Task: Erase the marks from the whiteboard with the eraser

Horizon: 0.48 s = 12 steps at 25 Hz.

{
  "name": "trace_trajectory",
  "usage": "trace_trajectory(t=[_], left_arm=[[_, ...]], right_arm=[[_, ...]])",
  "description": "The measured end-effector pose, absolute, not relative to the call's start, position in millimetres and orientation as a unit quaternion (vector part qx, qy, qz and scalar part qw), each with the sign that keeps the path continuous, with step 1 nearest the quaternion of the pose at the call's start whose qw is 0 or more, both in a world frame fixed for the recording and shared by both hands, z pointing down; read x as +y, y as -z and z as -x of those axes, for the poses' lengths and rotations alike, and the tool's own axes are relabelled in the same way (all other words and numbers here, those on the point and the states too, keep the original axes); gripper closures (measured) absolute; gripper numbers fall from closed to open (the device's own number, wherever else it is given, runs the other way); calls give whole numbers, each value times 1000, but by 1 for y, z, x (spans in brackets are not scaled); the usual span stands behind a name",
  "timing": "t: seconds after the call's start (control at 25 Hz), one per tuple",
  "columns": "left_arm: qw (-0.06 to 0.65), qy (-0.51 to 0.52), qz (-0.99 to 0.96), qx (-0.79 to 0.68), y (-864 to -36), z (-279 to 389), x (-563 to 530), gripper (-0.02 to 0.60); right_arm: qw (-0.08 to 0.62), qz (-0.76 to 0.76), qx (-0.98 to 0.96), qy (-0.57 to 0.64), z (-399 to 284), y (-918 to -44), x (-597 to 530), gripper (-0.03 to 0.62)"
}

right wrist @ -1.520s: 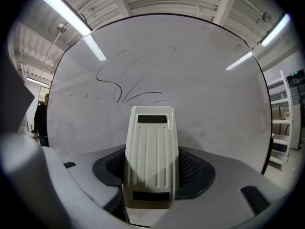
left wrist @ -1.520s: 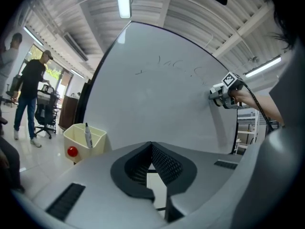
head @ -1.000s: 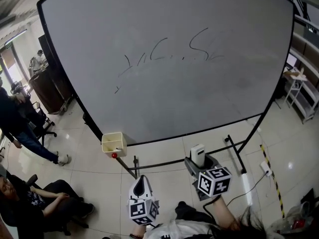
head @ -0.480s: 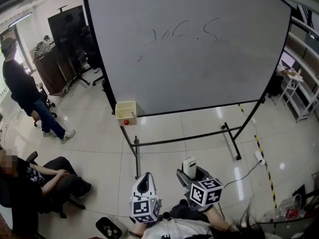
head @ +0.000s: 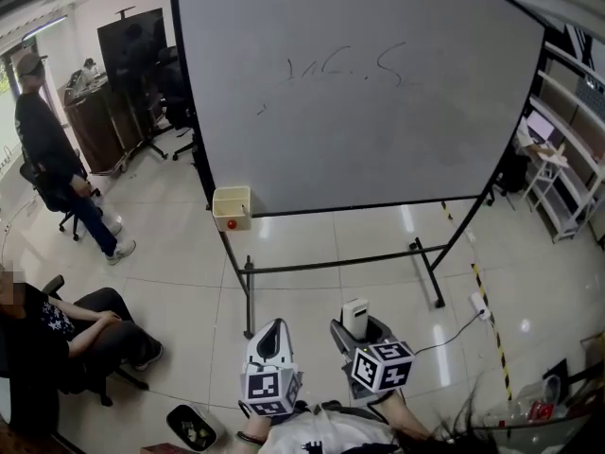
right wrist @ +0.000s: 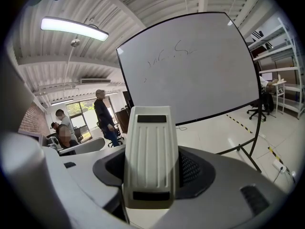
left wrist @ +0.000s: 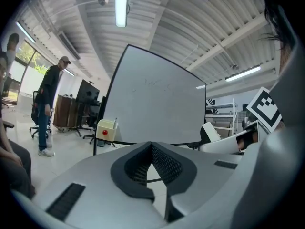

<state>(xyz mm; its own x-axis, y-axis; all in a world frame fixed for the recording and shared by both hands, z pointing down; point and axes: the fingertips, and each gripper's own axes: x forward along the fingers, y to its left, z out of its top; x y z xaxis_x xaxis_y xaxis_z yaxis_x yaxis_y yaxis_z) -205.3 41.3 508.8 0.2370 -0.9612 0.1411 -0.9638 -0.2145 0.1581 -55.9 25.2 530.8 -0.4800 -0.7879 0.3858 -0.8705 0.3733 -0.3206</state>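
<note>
Low before whiteboard [head: 359, 140], right tool [head: 359, 334] with eraser [head: 355, 312]

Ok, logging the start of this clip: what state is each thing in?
Whiteboard: upright, marks near top unerased.
Right gripper: shut on eraser.
Eraser: upright in the jaws, away from the board.
Left gripper: shut, empty.

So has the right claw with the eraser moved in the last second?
Yes. The right claw, shut on the eraser, has drawn back from the whiteboard; a wide gap now separates it from the stand's crossbar.
</note>
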Motion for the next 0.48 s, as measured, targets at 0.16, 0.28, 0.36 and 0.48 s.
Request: trace_trajectory(t=[0.16,0.28,0.36,0.48], left_arm=[[106,-14,-790,-604,-510,174,43,586],[105,-18,-795,-597,-510,154,48,586],[104,-22,-800,-591,-513,142,50,586],[100,-28,-806,-583,-512,127,54,586]], right_arm=[[82,-520,-813,-251,22,-536,37,315],[81,-530,-806,-250,0,-538,44,315],[80,-534,-804,-248,-10,-538,48,315],[79,-537,-804,-243,-20,-537,52,315]])
